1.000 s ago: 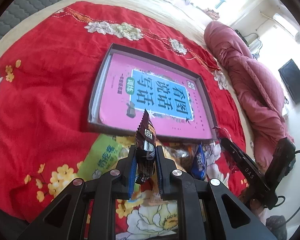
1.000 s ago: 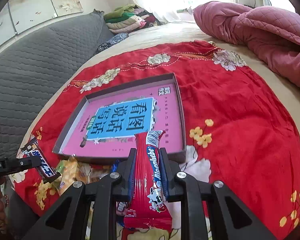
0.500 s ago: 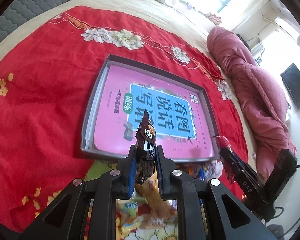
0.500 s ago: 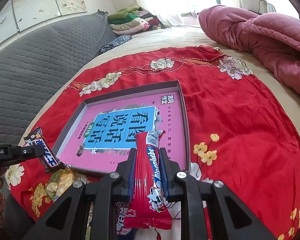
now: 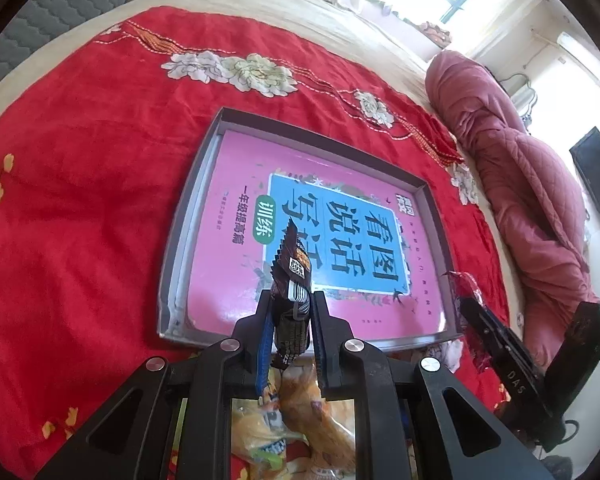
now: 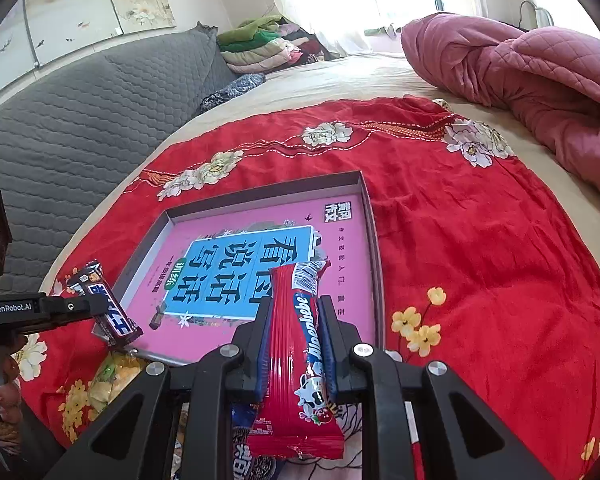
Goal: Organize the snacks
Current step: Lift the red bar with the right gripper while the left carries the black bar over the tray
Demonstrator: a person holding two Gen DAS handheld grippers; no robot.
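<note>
Left gripper (image 5: 291, 312): fingers clamped on a dark brown candy bar (image 5: 293, 280), held above the near edge of the tray (image 5: 188, 200). Right gripper (image 6: 296, 344): fingers clamped on a red candy stick pack (image 6: 296, 360), also above the tray's near edge. The tray lies on the red blanket (image 6: 480, 248), holding a pink book (image 5: 260, 184). Loose snack packets (image 5: 300, 412) lie just before the tray.

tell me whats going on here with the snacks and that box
A person holds a gripper in each hand above a red floral blanket on a bed. The left gripper is shut on a dark brown snack bar; the right gripper is shut on a red Alpenliebe candy pack. Both hover at the near edge of a shallow grey box holding a pink book. More snacks lie below.
</note>
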